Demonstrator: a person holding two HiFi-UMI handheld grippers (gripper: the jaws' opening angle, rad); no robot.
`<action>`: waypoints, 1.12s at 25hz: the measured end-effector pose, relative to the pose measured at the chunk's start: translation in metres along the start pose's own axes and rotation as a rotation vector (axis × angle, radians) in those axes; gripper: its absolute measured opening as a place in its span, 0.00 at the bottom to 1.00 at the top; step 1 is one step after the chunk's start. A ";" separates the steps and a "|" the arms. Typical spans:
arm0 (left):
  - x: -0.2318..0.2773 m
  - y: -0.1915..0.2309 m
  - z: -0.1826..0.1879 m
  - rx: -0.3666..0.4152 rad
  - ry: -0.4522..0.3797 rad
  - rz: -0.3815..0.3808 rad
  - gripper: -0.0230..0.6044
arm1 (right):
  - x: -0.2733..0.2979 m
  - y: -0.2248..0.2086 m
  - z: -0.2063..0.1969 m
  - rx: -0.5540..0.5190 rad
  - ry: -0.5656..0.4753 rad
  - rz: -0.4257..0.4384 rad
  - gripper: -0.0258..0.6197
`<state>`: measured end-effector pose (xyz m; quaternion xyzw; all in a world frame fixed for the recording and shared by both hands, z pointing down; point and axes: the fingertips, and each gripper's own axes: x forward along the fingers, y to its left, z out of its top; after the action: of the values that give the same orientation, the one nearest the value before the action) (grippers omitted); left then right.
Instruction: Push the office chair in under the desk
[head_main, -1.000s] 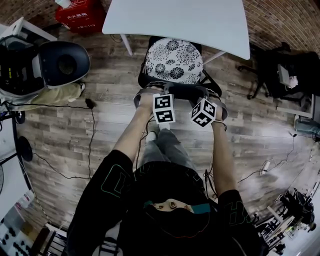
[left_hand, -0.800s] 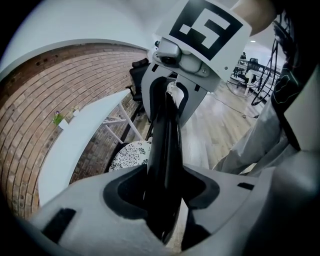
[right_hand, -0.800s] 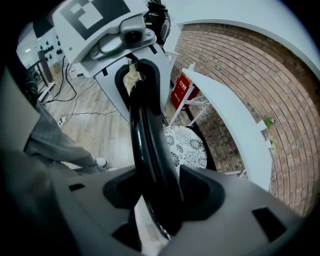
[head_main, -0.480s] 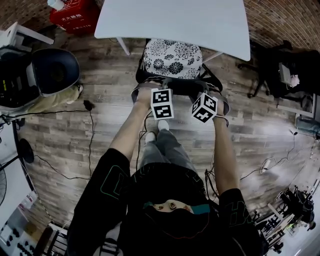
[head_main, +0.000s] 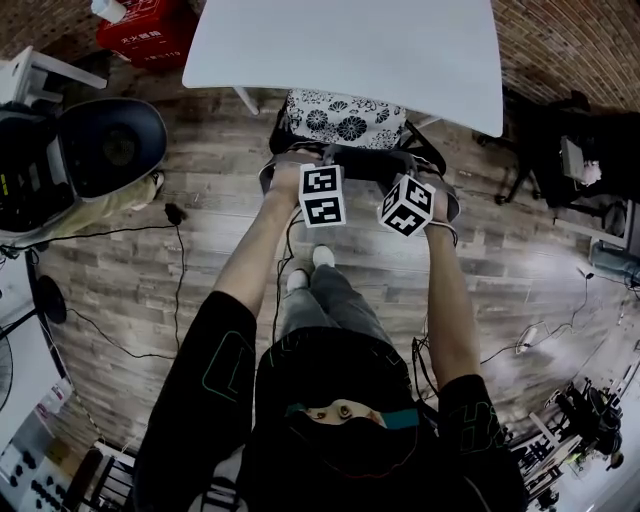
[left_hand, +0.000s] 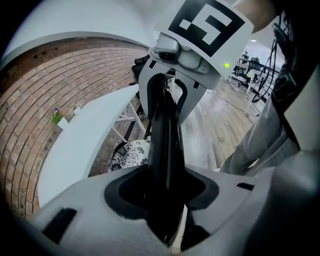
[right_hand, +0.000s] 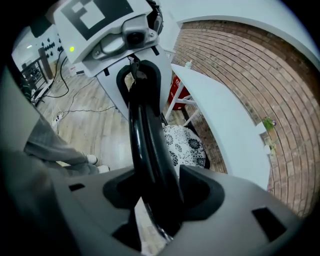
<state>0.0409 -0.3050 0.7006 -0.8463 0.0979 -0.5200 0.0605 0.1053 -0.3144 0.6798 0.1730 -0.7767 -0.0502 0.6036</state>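
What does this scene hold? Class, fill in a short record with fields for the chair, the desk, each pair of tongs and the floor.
chair: black office chair with a floral seat cushion, seat partly under the desk's near edge
desk: white rectangular desk, in front of the person
left tongs: jaws closing, with the black curved backrest rim between them
right tongs: clamped on the same backrest rim
floor: grey-brown wooden plank floor
task state: chair not yet fully under the desk
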 end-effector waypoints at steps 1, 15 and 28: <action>0.001 0.007 0.001 0.002 0.003 0.005 0.31 | 0.001 -0.007 0.001 -0.002 -0.003 -0.006 0.36; 0.016 0.082 -0.009 0.047 0.047 0.081 0.28 | 0.026 -0.073 0.017 -0.018 -0.014 -0.022 0.36; 0.020 0.117 -0.020 0.120 0.074 0.148 0.24 | 0.043 -0.096 0.028 0.034 0.054 0.026 0.39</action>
<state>0.0195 -0.4238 0.7032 -0.8119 0.1312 -0.5499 0.1456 0.0894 -0.4216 0.6839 0.1745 -0.7629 -0.0243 0.6220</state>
